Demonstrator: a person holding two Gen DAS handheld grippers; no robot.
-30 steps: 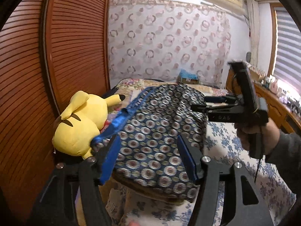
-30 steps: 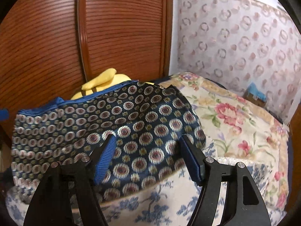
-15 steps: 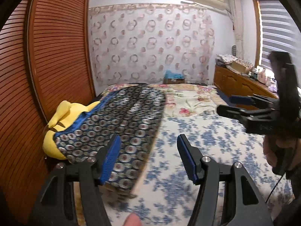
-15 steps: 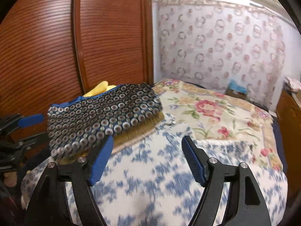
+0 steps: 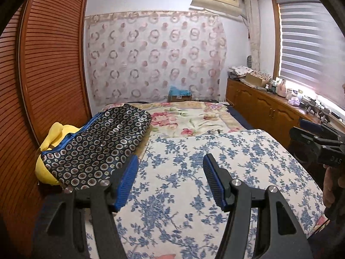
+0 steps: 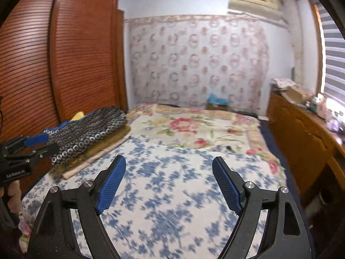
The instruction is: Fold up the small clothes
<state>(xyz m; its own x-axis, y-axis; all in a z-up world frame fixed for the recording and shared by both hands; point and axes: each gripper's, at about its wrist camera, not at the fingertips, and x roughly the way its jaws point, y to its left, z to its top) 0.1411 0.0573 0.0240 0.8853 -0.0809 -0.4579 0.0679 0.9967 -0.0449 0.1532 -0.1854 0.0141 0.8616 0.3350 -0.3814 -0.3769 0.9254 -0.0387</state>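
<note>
A folded dark garment with a circle pattern and blue trim [image 5: 101, 144] lies at the bed's left edge, on a stack of folded cloth [image 6: 92, 149] in the right wrist view. My left gripper [image 5: 169, 172] is open and empty, held above the blue-flowered sheet [image 5: 194, 183], to the right of the garment. My right gripper [image 6: 168, 177] is open and empty above the same sheet [image 6: 172, 205]. Each gripper shows in the other's view: the right one [image 5: 319, 142] at the right edge, the left one [image 6: 23, 151] at the left edge.
A yellow plush toy [image 5: 55, 131] sits behind the garment against the wooden slatted wardrobe [image 5: 49, 64]. A floral blanket [image 5: 189, 116] covers the far half of the bed. A wooden cabinet [image 5: 265, 110] with clutter runs along the right under the window.
Both grippers have pulled back and away from the patterned garment, which now lies folded on the stack at the left. Both stay open.
</note>
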